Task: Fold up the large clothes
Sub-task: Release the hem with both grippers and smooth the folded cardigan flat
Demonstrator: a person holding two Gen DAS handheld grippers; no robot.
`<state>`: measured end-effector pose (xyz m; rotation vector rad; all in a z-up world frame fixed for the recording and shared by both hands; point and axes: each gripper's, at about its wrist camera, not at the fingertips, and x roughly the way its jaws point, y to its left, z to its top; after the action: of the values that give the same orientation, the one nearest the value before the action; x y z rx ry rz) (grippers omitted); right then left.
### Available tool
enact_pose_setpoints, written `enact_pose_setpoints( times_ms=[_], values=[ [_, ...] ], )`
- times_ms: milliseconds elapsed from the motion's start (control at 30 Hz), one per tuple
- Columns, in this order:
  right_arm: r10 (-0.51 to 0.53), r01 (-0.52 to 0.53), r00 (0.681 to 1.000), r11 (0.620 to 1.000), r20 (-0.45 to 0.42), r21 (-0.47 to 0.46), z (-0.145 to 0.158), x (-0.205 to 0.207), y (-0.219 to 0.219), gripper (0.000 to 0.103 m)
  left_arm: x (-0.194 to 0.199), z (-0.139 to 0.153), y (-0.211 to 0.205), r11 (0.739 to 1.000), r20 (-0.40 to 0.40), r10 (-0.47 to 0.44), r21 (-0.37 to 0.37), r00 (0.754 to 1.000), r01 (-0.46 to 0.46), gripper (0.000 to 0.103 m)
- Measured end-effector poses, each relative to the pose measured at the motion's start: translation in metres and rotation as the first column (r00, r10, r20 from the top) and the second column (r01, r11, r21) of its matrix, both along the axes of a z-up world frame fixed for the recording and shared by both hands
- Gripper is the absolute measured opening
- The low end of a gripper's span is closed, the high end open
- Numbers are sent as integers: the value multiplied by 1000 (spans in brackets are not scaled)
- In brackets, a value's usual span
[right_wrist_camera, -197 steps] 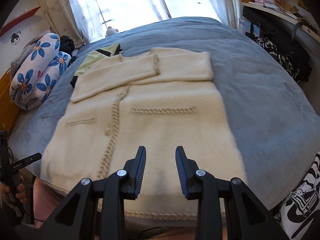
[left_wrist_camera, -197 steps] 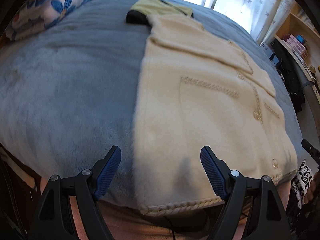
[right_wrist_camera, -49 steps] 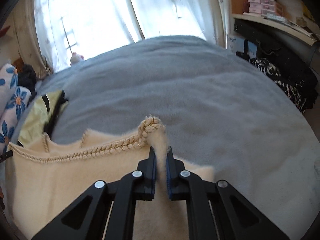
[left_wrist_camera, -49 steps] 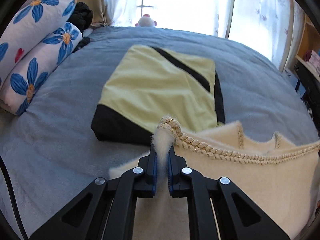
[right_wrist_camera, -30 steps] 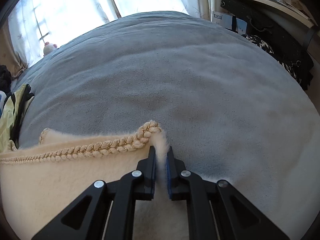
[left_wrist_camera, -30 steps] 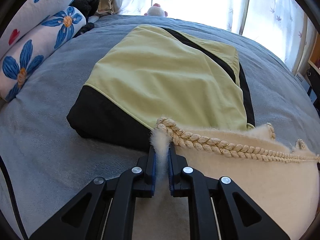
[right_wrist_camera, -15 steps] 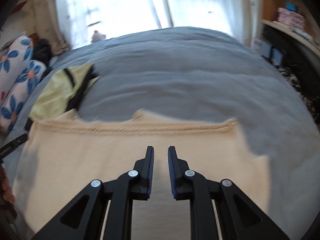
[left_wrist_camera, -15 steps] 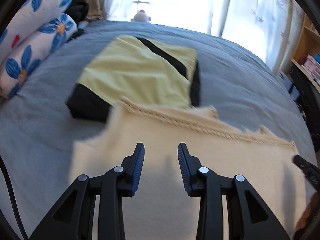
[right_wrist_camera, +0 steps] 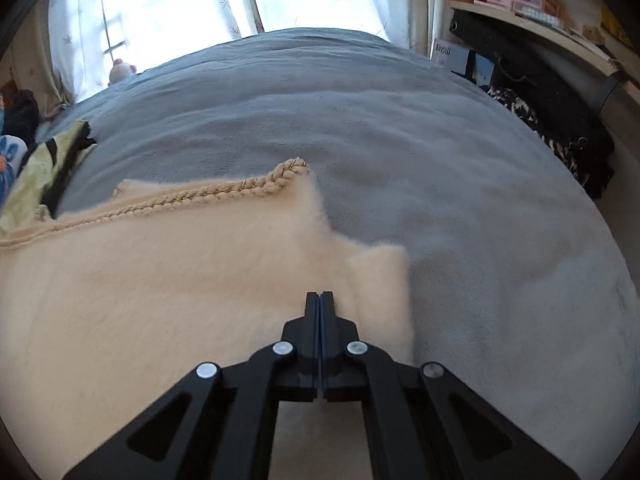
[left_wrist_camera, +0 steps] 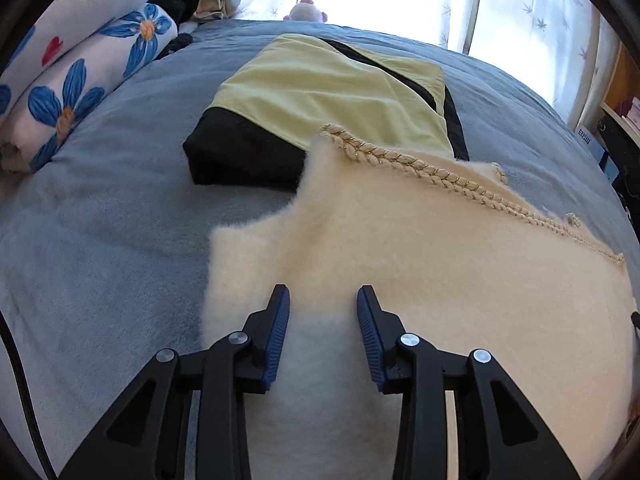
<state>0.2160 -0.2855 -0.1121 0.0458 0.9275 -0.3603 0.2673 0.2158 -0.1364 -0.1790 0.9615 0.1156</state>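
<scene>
While my left gripper (left_wrist_camera: 322, 320) hangs low over the cream cardigan (left_wrist_camera: 400, 280), its blue-padded fingers (left_wrist_camera: 276, 336) are spread apart with nothing between them, pointing toward the window. The cardigan lies folded on the grey bedspread (left_wrist_camera: 100, 220), its braided hem (left_wrist_camera: 420, 172) running diagonally away to my right. The hem's near corner laps onto the folded yellow-and-black garment (left_wrist_camera: 320, 92), which sits just beyond. To my left the cardigan's side edge steps in and ends on bare bedspread, with open grey room out to the flowered bedding roll (left_wrist_camera: 72, 80) at the far left.

From my right wrist camera, my right gripper (right_wrist_camera: 320, 300) also points toward the window, low over the cardigan (right_wrist_camera: 160, 280), fingers pressed flat together with no cloth between them. The braided hem (right_wrist_camera: 224, 192) peaks at a corner ahead of me and slightly left. The cardigan's right edge stops just beside my fingers; past it the bedspread (right_wrist_camera: 480, 200) runs wide and bare to the dark patterned clothes (right_wrist_camera: 560, 148) at the bed's far side.
</scene>
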Motion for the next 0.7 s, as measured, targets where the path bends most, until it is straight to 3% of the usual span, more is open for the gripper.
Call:
enact_pose_setpoints(
  times_ms=[67,167,200,300,400,567,633,700],
  values=[
    [-3,3,1000,1000,-2,18,8,-10,12,4,-7,9,-4,1000,-10,20,7,1000,-20,35],
    [54,-58,998,989,36,134,21,-34,37,4,-30,25,-20,1000,-11,-12,-25,1000,12,36],
    [86,-93,995,982,50,163,25,-44,52,4,-41,32,-27,999,0,-27,-25,1000,27,38],
    [170,-179,984,961,60,212,26,-65,89,4,-76,44,-49,999,21,-44,-8,999,44,59],
    [230,-232,973,942,36,243,16,-83,119,4,-104,39,-62,998,-1,-58,-7,998,58,60],
    [211,-202,977,959,-28,198,-6,-107,117,4,-132,12,-55,999,-79,-3,43,997,7,60],
    [175,-166,984,970,-37,176,-8,-119,103,4,-142,7,-41,999,-62,14,40,998,-12,60],
    [99,-94,994,992,-55,90,-9,-134,81,4,-150,7,-30,998,-51,29,54,998,-26,60]
  ],
)
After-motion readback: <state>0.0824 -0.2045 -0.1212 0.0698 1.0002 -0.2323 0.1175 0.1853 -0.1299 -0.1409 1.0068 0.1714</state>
